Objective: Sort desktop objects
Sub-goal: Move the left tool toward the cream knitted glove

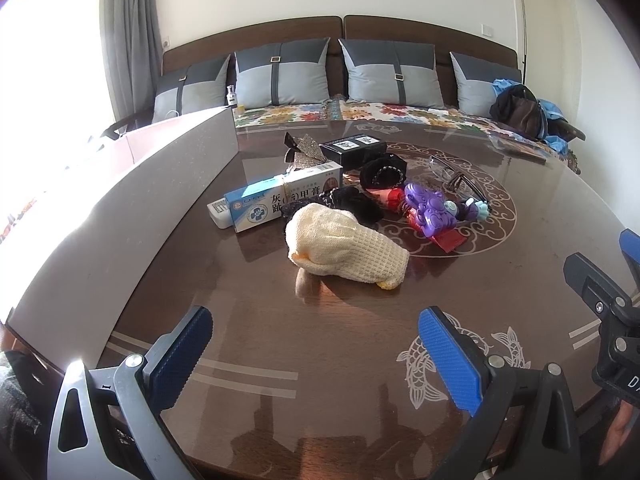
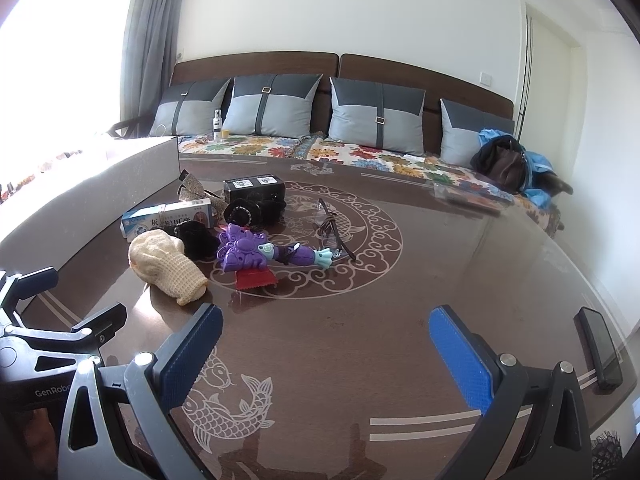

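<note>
A pile of objects lies mid-table: a cream knit glove (image 1: pixel 344 250) (image 2: pixel 166 266), a white-and-blue medicine box (image 1: pixel 280 200) (image 2: pixel 168 216), a black box (image 1: pixel 352 148) (image 2: pixel 254 188), a black fuzzy item (image 1: pixel 382 172) (image 2: pixel 252 212), a purple toy (image 1: pixel 430 210) (image 2: pixel 244 252), a red packet (image 1: pixel 450 240) (image 2: pixel 254 280) and glasses (image 1: pixel 452 176) (image 2: pixel 332 228). My left gripper (image 1: pixel 316 356) is open and empty, short of the glove. My right gripper (image 2: pixel 326 348) is open and empty, nearer the table's front edge.
A long grey box (image 1: pixel 132 208) (image 2: pixel 92 188) stands along the table's left side. A black phone (image 2: pixel 600 344) lies at the right edge. Beyond the glossy dark table (image 1: pixel 320 340) (image 2: pixel 440 260) is a sofa with cushions (image 1: pixel 280 72) and a bag (image 1: pixel 520 110).
</note>
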Demonstrator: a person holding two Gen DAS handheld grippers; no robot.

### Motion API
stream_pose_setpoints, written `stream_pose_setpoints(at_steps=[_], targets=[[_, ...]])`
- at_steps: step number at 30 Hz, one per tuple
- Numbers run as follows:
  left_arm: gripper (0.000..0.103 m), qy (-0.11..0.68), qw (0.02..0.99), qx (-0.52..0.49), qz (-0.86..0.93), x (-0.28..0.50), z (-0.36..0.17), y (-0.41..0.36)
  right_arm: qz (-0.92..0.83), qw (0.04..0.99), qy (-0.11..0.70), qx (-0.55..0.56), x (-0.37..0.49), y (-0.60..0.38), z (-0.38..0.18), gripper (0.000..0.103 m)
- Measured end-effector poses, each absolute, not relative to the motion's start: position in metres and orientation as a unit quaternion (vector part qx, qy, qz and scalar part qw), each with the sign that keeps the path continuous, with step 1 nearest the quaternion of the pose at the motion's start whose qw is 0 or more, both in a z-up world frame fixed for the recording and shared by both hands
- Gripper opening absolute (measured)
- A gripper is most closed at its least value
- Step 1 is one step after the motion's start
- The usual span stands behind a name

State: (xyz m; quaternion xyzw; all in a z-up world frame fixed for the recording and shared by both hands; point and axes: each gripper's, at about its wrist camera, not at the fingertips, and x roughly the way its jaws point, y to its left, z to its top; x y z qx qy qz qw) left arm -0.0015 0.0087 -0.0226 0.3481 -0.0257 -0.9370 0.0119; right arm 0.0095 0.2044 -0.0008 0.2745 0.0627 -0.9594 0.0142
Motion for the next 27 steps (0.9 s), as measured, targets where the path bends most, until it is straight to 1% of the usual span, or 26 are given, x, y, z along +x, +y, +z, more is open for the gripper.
stream_pose_setpoints(at_steps=[18,27], targets=[[0.103,-0.02,0.008,0.371,-0.928,-0.008,-0.032,0.007,-0.955,0.015,0.072,0.288,0.006,0.201,-0.009,0.103],[0.103,0.017,-0.002,0.413,-0.911,-0.018,-0.046,-0.004,-0.953,0.015,0.068,0.295,0.001,0.2,-0.014,0.103]])
